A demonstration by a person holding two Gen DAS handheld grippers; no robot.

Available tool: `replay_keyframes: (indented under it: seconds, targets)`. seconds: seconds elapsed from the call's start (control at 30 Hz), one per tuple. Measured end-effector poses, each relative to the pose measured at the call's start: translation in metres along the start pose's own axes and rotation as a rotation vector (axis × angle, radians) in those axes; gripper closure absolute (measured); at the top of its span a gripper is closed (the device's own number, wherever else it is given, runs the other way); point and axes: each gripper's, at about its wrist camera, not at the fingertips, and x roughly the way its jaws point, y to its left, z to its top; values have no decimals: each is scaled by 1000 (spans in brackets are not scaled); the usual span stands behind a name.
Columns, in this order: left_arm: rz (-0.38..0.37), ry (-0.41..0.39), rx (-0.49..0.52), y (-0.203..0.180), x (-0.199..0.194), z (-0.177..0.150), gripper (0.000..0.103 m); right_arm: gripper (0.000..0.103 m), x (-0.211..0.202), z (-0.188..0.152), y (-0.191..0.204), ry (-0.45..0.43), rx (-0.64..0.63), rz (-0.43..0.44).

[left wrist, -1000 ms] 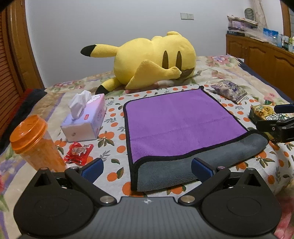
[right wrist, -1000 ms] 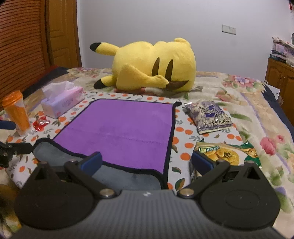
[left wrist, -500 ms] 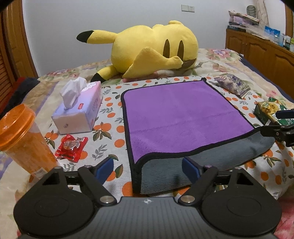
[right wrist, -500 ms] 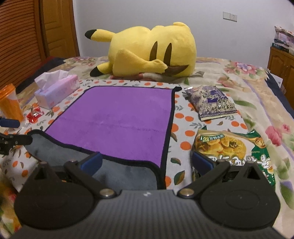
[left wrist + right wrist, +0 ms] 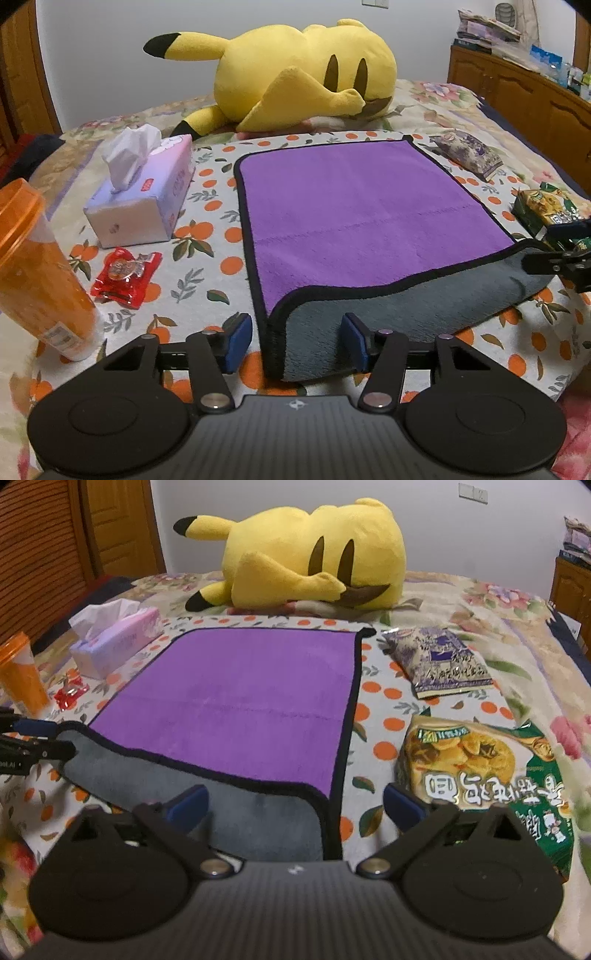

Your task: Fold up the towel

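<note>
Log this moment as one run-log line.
task: fold towel | left claw: open at near-left corner | right claw: open at near-right corner | towel: flat, near edge turned over, grey side up

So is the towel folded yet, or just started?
Just started. Done: the towel lies mostly flat, and only its near edge is turned up, grey side showing. In hand: the left tool and right tool are open at the two near corners. Left: grab them and fold the towel over toward the plush.
</note>
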Motion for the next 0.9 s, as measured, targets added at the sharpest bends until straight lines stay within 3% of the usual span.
replay_keyframes:
  seconds: [0.03,0.2,0.37,0.8,0.9]
  targets:
    - [-5,3,-1,0,0,0,47,16,2,0,0,11,3,4]
    - [-24,18,2,-2,2,-2,59,17,7,-3,0,54,3,19]
    - [-24,22,22,-5,2,-3,63,27,9,-3,0,83,8,48]
    - [-25,18,31,-7,2,-4,68,73,7,-1,-9,98,19,72]
    - [-25,17,25,-7,1,-4,68,76,7,-1,-10,102,20,72]
